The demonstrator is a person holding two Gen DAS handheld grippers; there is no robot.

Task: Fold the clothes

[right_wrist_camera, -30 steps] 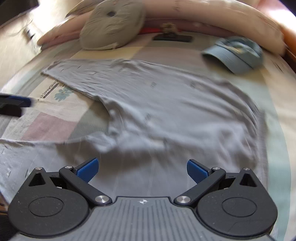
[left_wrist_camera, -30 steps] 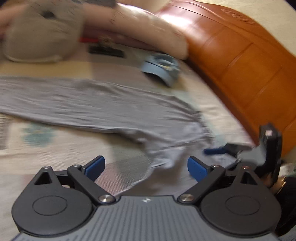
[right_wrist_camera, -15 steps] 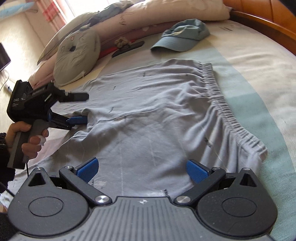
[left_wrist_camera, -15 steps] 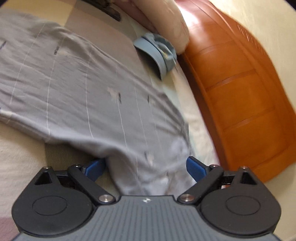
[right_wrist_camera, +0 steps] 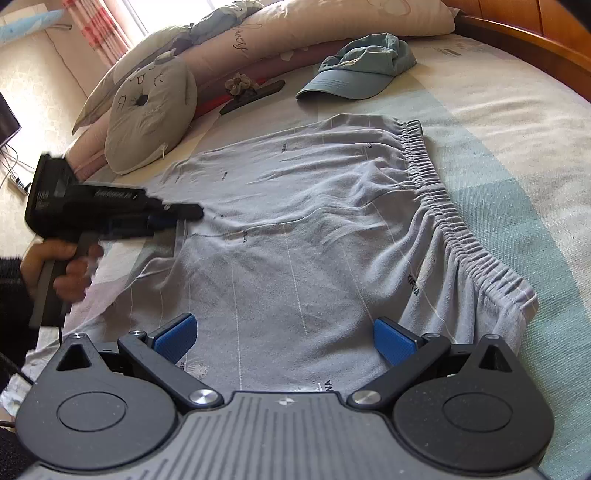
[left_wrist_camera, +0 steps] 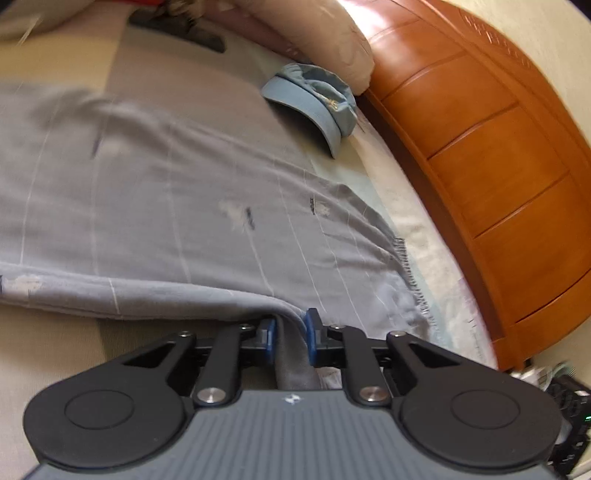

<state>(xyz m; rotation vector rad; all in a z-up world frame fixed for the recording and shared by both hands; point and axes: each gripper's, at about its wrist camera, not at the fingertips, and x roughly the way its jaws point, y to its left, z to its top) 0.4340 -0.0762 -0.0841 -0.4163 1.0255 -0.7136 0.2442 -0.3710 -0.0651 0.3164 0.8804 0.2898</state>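
**Two grippers at the grey shorts**

Two grippers work over grey shorts (right_wrist_camera: 303, 236) spread flat on a bed (right_wrist_camera: 509, 122). The elastic waistband (right_wrist_camera: 454, 225) runs along the right side in the right wrist view, and thin pale lines cross the cloth.

The left gripper (left_wrist_camera: 290, 341) has its jaws closing, with a raised fold of the shorts' near edge between the blue pads (left_wrist_camera: 312, 341); the cloth stands up in the narrow gap and the pads look to be pressing on it. In the right wrist view that gripper shows at the left edge of the shorts, gripped by a hand (right_wrist_camera: 61, 267) in a dark sleeve.

The right gripper (right_wrist_camera: 282, 338) has its fingers spread wide over the near part of the shorts, nothing pinched; whether the pads touch the cloth cannot be told.

Beyond the shorts lies a blue cap (right_wrist_camera: 360, 72), apart from them. Further back are a grey round cushion (right_wrist_camera: 151, 110) and a long pillow (right_wrist_camera: 295, 26). A wooden bed frame (left_wrist_camera: 491, 166) curves along the right.
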